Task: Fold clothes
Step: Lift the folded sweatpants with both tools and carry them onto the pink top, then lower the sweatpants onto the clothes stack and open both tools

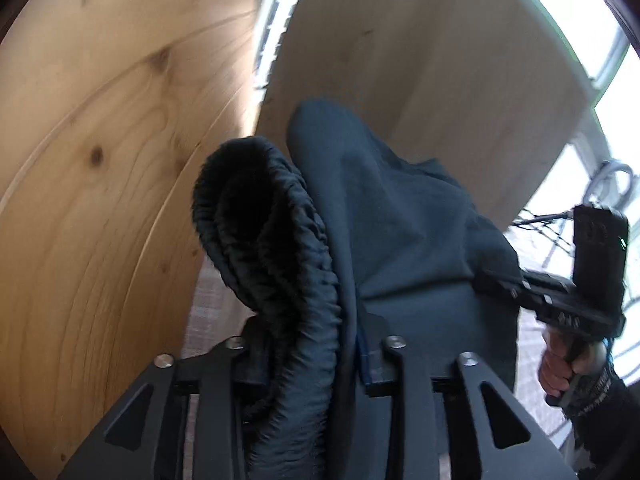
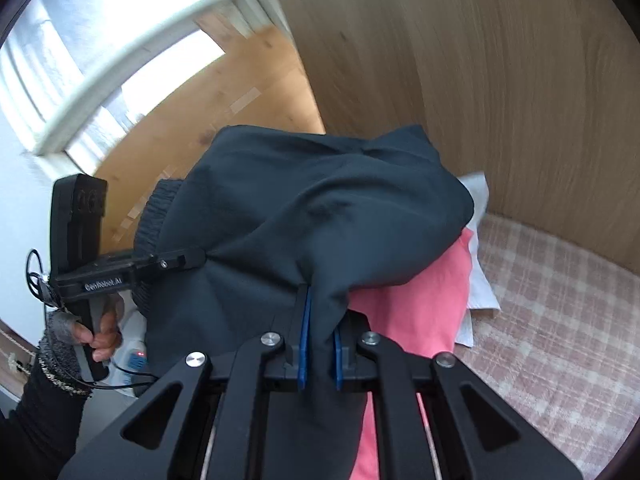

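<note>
We seem to be in a home, probably a bedroom, though motion blur softens much of the view. Knotty pine panels (image 1: pixel 100 152) fill the left of the left wrist view. At lower right of the right wrist view lies a pink-and-cream checked bed cover (image 2: pixel 560 312), with a white-framed window (image 2: pixel 120 68) at upper left and folded pink cloth (image 2: pixel 412 320) on it.

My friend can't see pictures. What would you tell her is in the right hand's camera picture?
A dark blue garment is pinched in the right gripper, hanging over a pink cloth on a checked cover. At the left, a hand holds the left gripper, which grips the garment's other side.
</note>
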